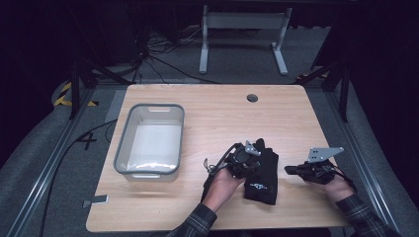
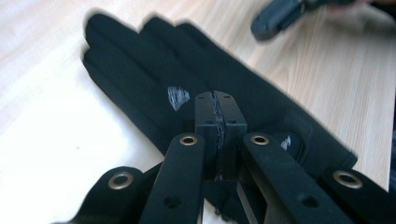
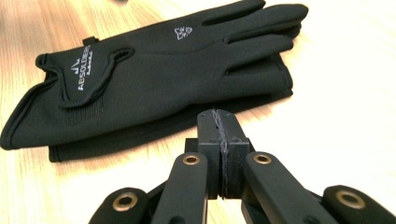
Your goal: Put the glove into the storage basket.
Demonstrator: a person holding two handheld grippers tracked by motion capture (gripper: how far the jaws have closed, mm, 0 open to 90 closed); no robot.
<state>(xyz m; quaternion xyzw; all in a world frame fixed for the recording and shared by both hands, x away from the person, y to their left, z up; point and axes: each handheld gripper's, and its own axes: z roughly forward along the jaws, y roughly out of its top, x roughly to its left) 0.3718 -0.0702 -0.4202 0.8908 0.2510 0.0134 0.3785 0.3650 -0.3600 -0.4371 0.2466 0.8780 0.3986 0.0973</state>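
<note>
Black gloves: matt, smooth stretch cloth, fine seams, small white printed logo near the cuff at left of the right gripper view. Desk: pale wood-grain top, smooth, slight sheen under the light. Tub at left of the high view: grey plastic rim, whitish semi-gloss inside. Left gripper and right gripper: matt black plastic links, brass-coloured rivet rings, rough ribbed pad faces pressed together. Grey carpet-like floor at top of the high view.
</note>
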